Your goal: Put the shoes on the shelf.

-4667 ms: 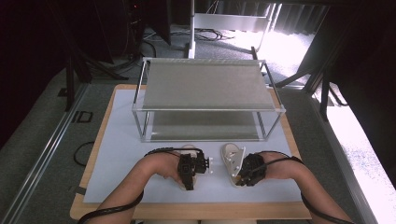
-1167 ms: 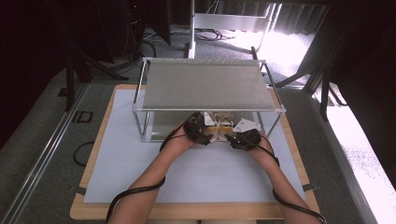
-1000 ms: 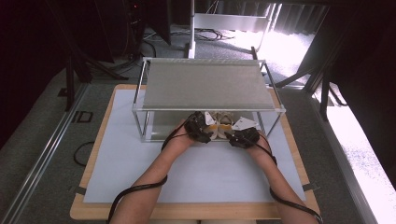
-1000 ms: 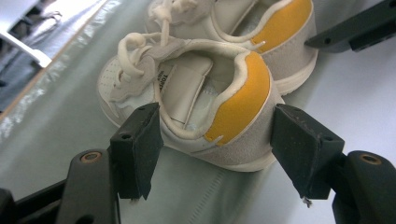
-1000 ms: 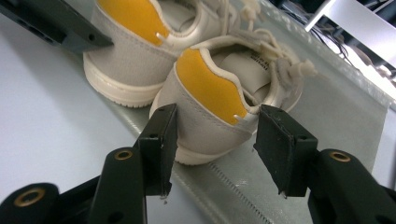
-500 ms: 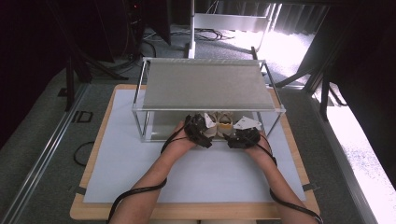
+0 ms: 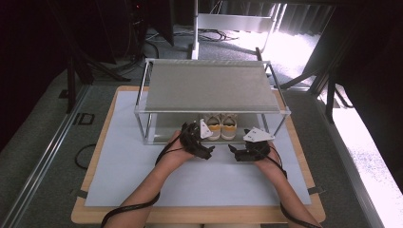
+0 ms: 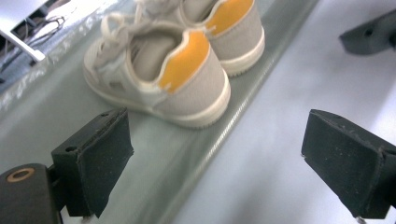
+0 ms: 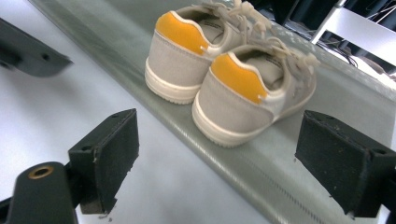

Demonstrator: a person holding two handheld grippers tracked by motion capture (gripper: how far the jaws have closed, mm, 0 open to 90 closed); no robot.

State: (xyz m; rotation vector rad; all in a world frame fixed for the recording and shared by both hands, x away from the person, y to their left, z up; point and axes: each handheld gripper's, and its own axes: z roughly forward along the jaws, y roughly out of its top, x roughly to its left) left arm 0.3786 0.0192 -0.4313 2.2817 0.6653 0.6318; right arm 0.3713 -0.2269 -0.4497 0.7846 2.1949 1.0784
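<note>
The left hand-held gripper (image 7: 207, 151) is held just before the rack (image 7: 211, 110) on the desk (image 7: 123, 185), its jaws spread wide and empty. A pair of beige sneakers (image 7: 220, 126) with orange heel tabs is seen on the rack's lower shelf (image 8: 60, 102), side by side, heels outward. The right hand-held gripper (image 7: 236, 153) is held nearby, likewise spread and empty.
</note>
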